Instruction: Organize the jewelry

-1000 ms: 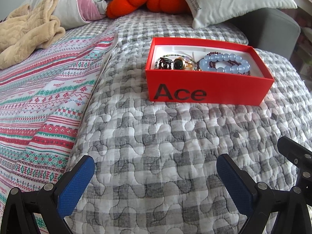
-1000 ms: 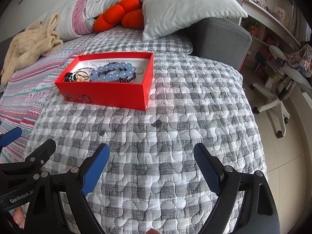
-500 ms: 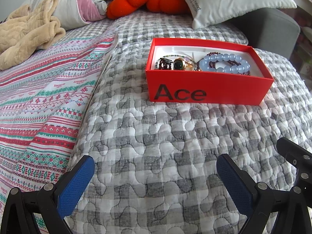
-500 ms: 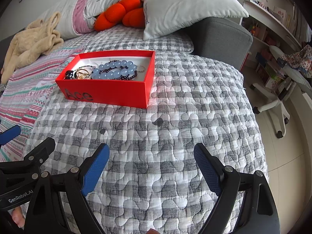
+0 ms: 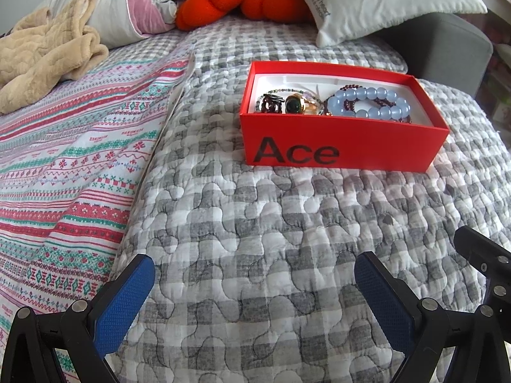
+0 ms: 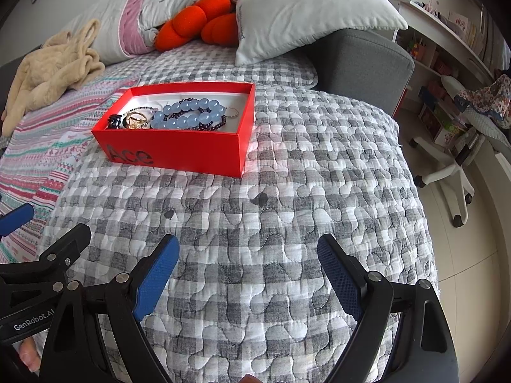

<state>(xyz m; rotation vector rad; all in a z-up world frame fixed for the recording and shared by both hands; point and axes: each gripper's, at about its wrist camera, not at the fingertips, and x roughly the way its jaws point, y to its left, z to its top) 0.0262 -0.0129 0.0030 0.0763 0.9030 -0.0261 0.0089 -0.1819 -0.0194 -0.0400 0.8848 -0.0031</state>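
Note:
A red box (image 5: 341, 150) marked "Ace" sits on the grey checked quilt (image 5: 255, 239); it also shows in the right wrist view (image 6: 179, 151). Inside lie a pale blue bead bracelet (image 5: 370, 105), a dark bead bracelet, a gold ring with a green stone (image 5: 295, 105) and a dark ring (image 5: 271, 105). The blue bracelet (image 6: 188, 115) and a thin ring (image 6: 233, 112) show in the right wrist view. My left gripper (image 5: 252, 303) is open and empty, well short of the box. My right gripper (image 6: 247, 284) is open and empty, nearer the bed's right side.
A striped patterned sheet (image 5: 64, 166) covers the left of the bed. A beige blanket (image 5: 44, 54), pillows (image 6: 303, 12) and an orange plush (image 6: 198, 22) lie at the head. A grey armrest (image 6: 361, 60) and an office chair (image 6: 447, 166) stand right of the bed edge.
Both views have shifted slightly, the box sitting a little lower in the right wrist view. Both grippers stay open; the jewelry has not moved.

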